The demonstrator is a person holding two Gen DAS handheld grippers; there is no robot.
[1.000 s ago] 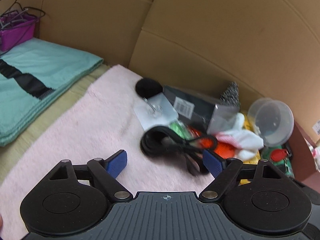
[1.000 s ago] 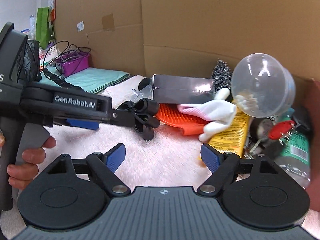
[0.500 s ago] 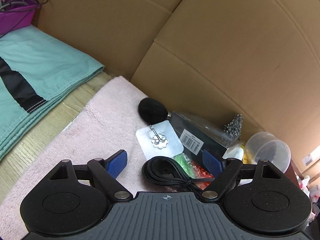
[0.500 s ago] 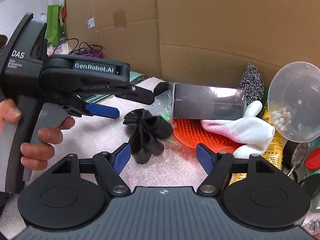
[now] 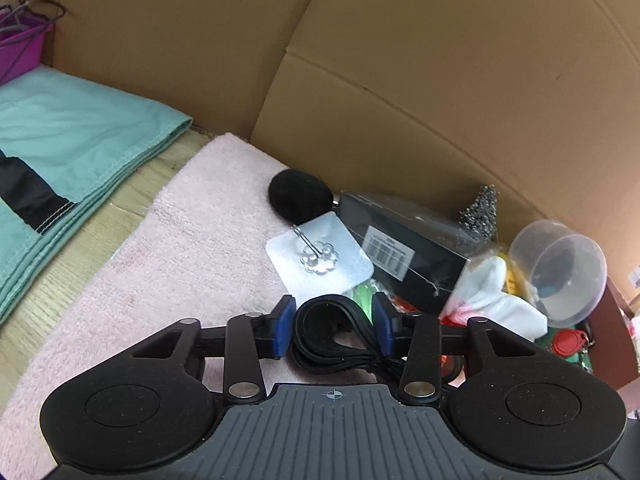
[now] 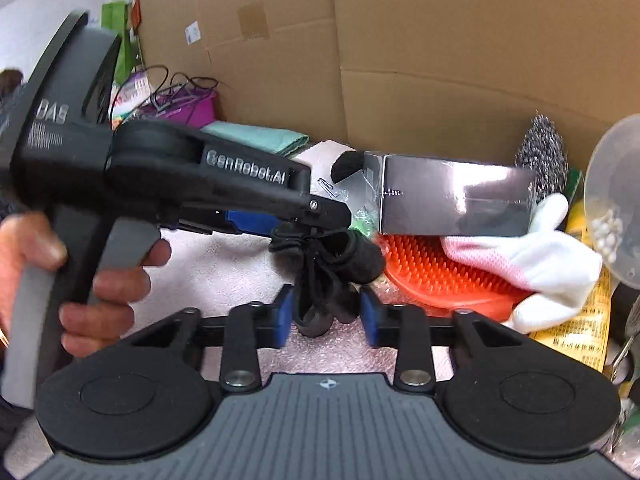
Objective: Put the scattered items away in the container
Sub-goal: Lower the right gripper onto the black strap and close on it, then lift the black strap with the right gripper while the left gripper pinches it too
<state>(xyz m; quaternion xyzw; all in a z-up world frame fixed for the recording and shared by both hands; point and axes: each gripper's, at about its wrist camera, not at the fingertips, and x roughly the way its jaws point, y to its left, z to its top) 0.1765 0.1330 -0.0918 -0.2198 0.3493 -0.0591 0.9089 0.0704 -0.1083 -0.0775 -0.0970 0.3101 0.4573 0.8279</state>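
- The black coiled cable point(image 5: 334, 334) lies on the pink towel point(image 5: 192, 248), at the near edge of the heap of oddments, and both grippers come at it together.
- The left gripper point(image 5: 331, 330) has the loop end of the coil squarely between its blue pads point(image 5: 282, 330); the jaws are closing, and both pads look to be touching the loop's sides, though I cannot say how hard they press.
- From the right wrist view, the right gripper point(image 6: 327, 314) straddles the hanging lower end of the same bundle point(image 6: 324, 280). Its jaws are closing too, with a sliver of gap on each side, so I judge they are not yet pinching.
- The coil's long axis runs roughly away from the left gripper, toward the clutter; the left gripper point(image 6: 320, 220) enters from the left of the right view, so the two sets of fingers cross the bundle at an angle to each other.
- Just behind the cable sit the orange bristled pad point(image 6: 432, 276), the white glove point(image 6: 552, 248) and the dark glossy box point(image 6: 456, 200), near enough to snag on a lift.
- The left hand holds the loop proper, so it seems the better placed to carry.
- Which container is meant I cannot tell; a clear plastic tub point(image 5: 564, 272) lies tipped at the right, well apart from the cable.
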